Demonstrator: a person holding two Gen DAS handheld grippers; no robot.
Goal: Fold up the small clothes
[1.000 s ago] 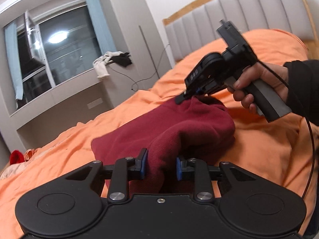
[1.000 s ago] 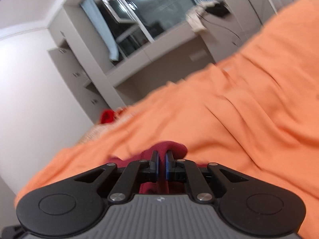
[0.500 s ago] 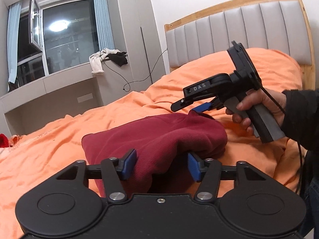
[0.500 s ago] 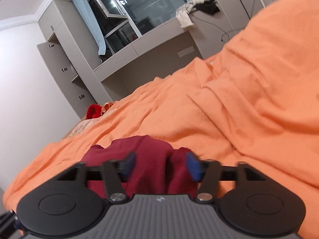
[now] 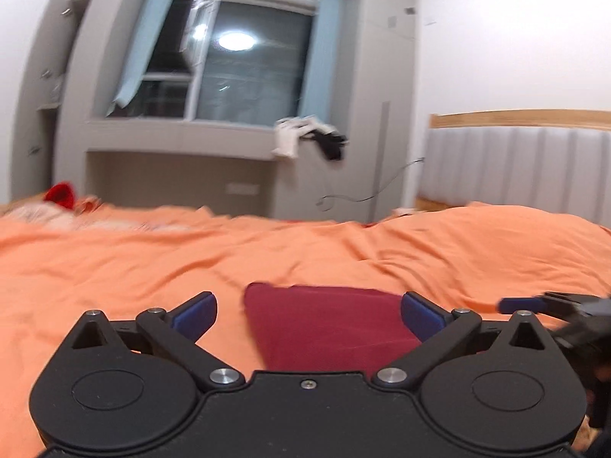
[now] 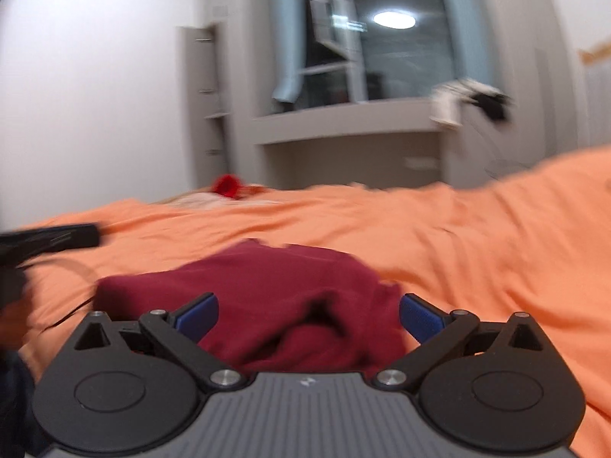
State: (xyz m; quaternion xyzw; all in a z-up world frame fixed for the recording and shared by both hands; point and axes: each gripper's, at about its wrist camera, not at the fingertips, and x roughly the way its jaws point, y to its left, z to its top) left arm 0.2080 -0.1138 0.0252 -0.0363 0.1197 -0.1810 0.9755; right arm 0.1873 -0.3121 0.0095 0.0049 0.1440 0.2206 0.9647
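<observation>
Orange bedding covers the bed [image 5: 114,263] and fills the lower half of both views, rumpled into soft folds. Behind it stands a grey wall unit with a window [image 5: 244,65] and a ledge, where a white and a black cloth [image 5: 309,139] hang over the edge; a padded grey headboard [image 5: 534,168] with a wooden rim rises at the right in the left wrist view. On the bedding lies the dark red garment [image 6: 275,290], folded into a compact bundle, flat-edged from the left and bunched with a dark crease from the right. Left tongs [image 5: 307,311] are spread wide and released, the garment between their blue pads but not touched. Right tongs [image 6: 309,313] are likewise spread wide, gripping nothing, just over the garment's near edge. Far off near the bed's edge sits a small bright red item [image 6: 227,183], blurred.
</observation>
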